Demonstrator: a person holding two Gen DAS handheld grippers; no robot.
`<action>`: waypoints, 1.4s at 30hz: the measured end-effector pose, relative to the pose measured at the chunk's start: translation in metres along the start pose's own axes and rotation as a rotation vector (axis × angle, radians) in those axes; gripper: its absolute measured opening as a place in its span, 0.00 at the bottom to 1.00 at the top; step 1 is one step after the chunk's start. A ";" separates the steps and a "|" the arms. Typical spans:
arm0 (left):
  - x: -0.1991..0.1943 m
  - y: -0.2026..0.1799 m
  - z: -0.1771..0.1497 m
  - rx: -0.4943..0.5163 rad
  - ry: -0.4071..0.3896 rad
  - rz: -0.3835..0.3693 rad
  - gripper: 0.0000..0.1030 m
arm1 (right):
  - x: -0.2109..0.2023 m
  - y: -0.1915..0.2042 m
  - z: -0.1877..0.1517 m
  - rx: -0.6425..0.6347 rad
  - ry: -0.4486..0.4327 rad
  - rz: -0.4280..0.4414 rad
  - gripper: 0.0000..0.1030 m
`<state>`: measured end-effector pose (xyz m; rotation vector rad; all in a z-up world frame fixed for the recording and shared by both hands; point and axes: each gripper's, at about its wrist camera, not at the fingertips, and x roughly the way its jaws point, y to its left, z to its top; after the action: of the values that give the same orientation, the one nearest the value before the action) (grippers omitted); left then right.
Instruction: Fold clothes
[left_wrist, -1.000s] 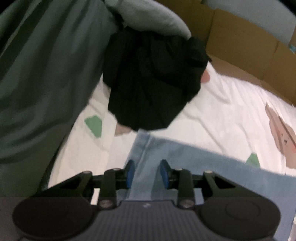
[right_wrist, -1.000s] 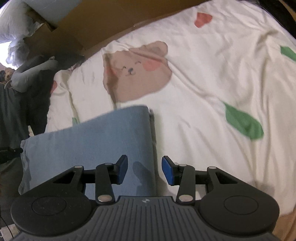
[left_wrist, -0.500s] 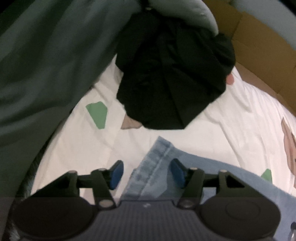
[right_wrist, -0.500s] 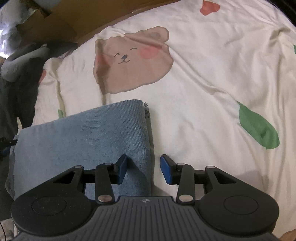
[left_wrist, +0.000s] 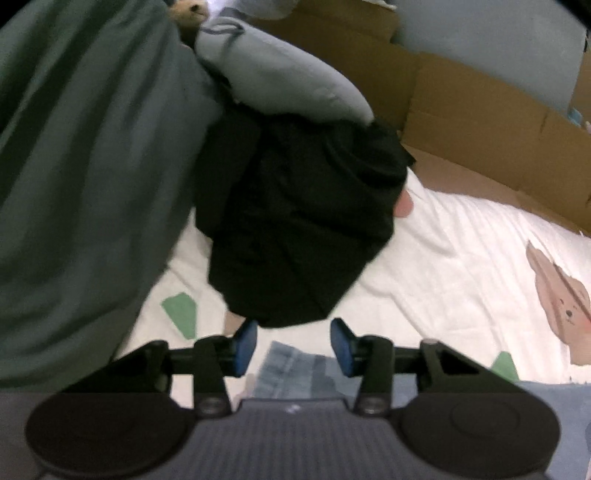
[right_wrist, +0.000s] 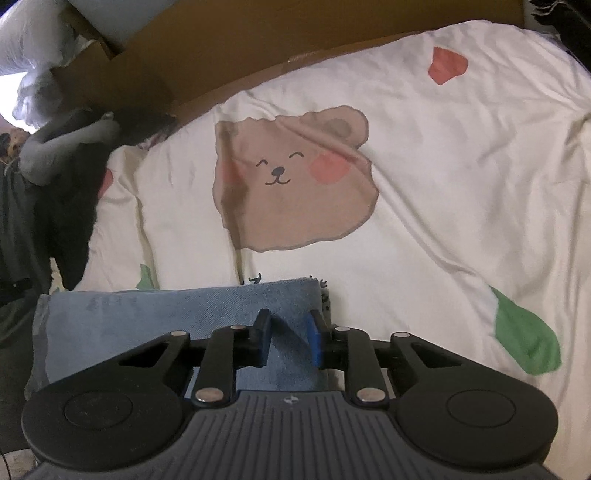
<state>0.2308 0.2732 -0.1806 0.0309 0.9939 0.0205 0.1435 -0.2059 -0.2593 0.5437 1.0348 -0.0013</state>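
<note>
Denim garment (right_wrist: 177, 325), a folded blue piece, lies flat on the white bedsheet (right_wrist: 443, 184) at the near edge of the scene. In the right wrist view its far folded edge runs left to right just near of the brown bear print (right_wrist: 291, 184), and its right end stops beside a green leaf print's side of the sheet, well apart from the leaf (right_wrist: 524, 339) itself. The right gripper (right_wrist: 288, 341) sits over the right end of the denim, its blue-padded jaws a small gap apart with the cloth showing between them; they are not pressed together, and whether the pads touch the fabric cannot be told.

In the left wrist view the left gripper (left_wrist: 292, 345) has its jaws wide apart, holding nothing. A stitched corner of the denim (left_wrist: 291, 373) shows just near of and below the gap. Far of the left gripper lies a crumpled black garment (left_wrist: 303, 229) on the sheet, with a pale grey cushion (left_wrist: 280, 81) resting at its far side and a dark green fabric (left_wrist: 85, 177) filling the left. Brown cardboard (left_wrist: 480, 122) stands along the far edge of the bed.
</note>
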 end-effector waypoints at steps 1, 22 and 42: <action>0.004 0.000 -0.001 0.004 0.011 0.002 0.45 | 0.004 0.000 0.000 -0.005 0.007 -0.007 0.24; 0.031 0.034 -0.019 -0.088 0.084 0.025 0.47 | -0.008 -0.035 -0.033 0.064 0.058 0.103 0.25; -0.013 0.063 -0.075 -0.114 0.146 -0.059 0.45 | -0.001 -0.071 -0.083 0.267 0.155 0.341 0.40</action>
<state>0.1606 0.3373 -0.2084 -0.1052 1.1381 0.0257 0.0576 -0.2319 -0.3210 0.9709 1.0879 0.2096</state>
